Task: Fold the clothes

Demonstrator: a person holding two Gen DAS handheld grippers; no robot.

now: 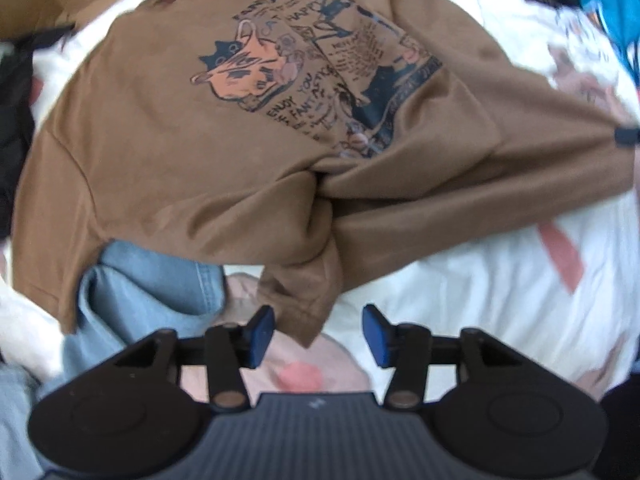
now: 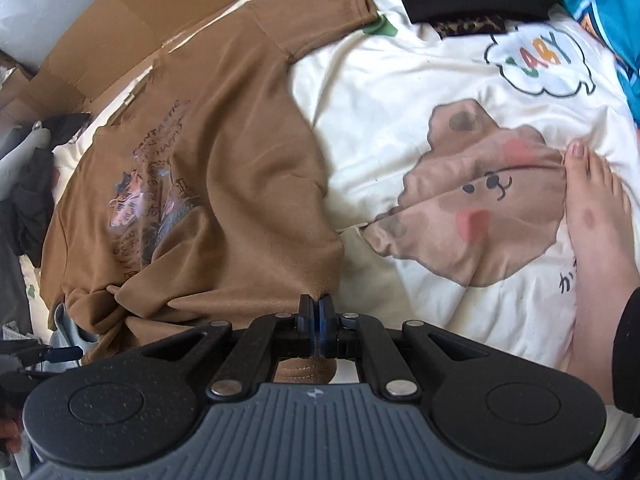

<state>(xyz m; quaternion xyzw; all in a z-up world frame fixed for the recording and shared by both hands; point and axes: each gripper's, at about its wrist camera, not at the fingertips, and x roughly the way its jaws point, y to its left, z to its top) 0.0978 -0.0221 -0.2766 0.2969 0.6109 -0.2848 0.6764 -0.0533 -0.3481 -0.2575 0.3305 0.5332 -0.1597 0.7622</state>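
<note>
Bare white bedding [image 2: 380, 112] lies open at two o'clock of the brown shirt [image 2: 224, 168], bounded by a foot [image 2: 596, 216] and, at ten o'clock, cardboard [image 2: 132, 20].

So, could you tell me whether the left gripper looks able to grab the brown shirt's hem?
Probably yes: the left gripper is open, and the brown shirt has its hem hanging just ahead of the fingers, with nothing between.

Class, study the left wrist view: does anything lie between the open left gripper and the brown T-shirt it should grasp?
Nothing visible does. The left gripper is open, and the brown T-shirt hem hangs just ahead of its fingers. The blue jeans lie off to the left, not in the path.
</note>
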